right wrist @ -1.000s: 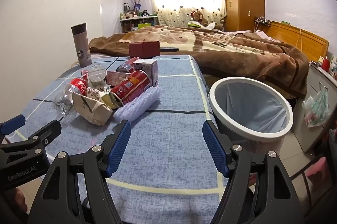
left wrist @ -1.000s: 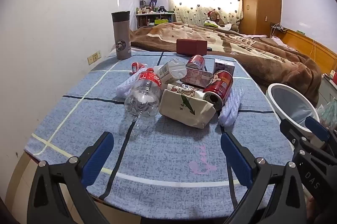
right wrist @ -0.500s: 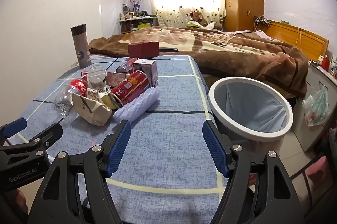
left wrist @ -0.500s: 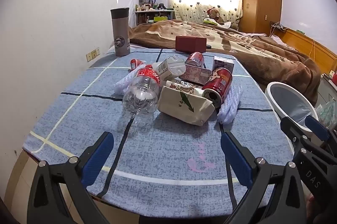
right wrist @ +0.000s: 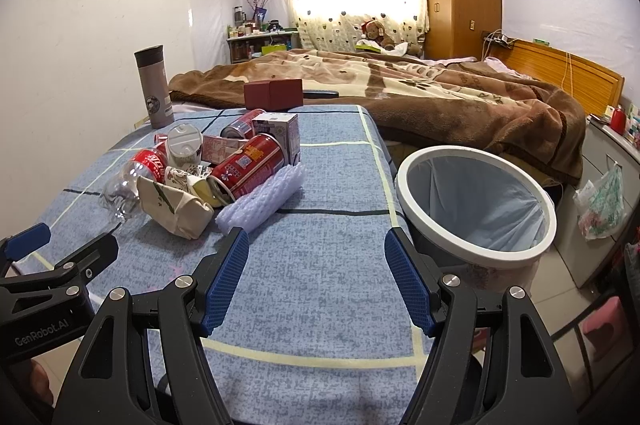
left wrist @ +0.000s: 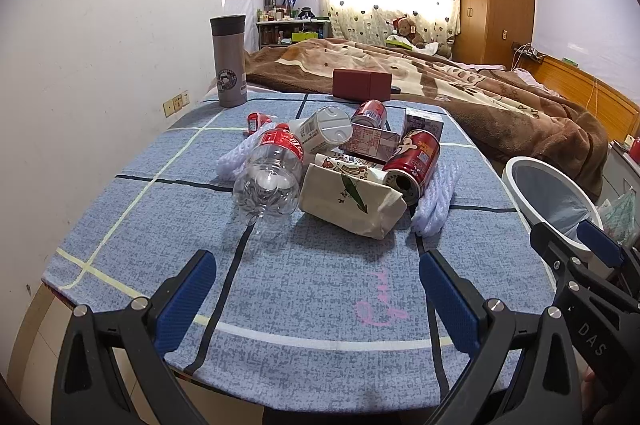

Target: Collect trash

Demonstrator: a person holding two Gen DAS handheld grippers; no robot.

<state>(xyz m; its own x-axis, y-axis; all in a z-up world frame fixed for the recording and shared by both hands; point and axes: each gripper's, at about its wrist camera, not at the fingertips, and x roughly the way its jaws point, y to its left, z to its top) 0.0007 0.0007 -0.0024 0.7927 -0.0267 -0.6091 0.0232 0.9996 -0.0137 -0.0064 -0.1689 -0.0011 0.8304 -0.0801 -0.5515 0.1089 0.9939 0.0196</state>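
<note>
- The left tongs [left wrist: 316, 285] hover low over the near edge of the surface [left wrist: 312, 289], a table under a blue checked cloth. Their blue pads are spread wide apart and hold nothing.
- The right tongs [right wrist: 316, 277] hover over the same cloth, nearer the right edge, also spread wide and holding nothing.
- The trash lies in one heap around the middle of the surface, well apart from both pairs of tongs.
- In the heap, a clear plastic bottle [left wrist: 272, 177] with a red label lies on its side at the left.
- Just beside it, a crumpled cream paper bag [left wrist: 348, 201] with a green leaf print sits at the front of the heap.
- A red drink can [left wrist: 414, 159] lies on its side, touching the bag, its open end facing the camera.
- White foam netting [left wrist: 434, 199] lies along the right side of the can.
- Behind these are a white plastic bottle [left wrist: 324, 133], a second red can [left wrist: 370, 113] and small cartons [left wrist: 424, 123].
- A round white-rimmed bin [right wrist: 476, 209] with a pale blue liner stands off the right edge of the surface, open at the top.
- A grey flask [left wrist: 228, 61] stands upright at the far left corner, and a dark red box [left wrist: 362, 85] sits at the far edge.
- A bed with a brown blanket [right wrist: 420, 93] lies beyond.
</note>
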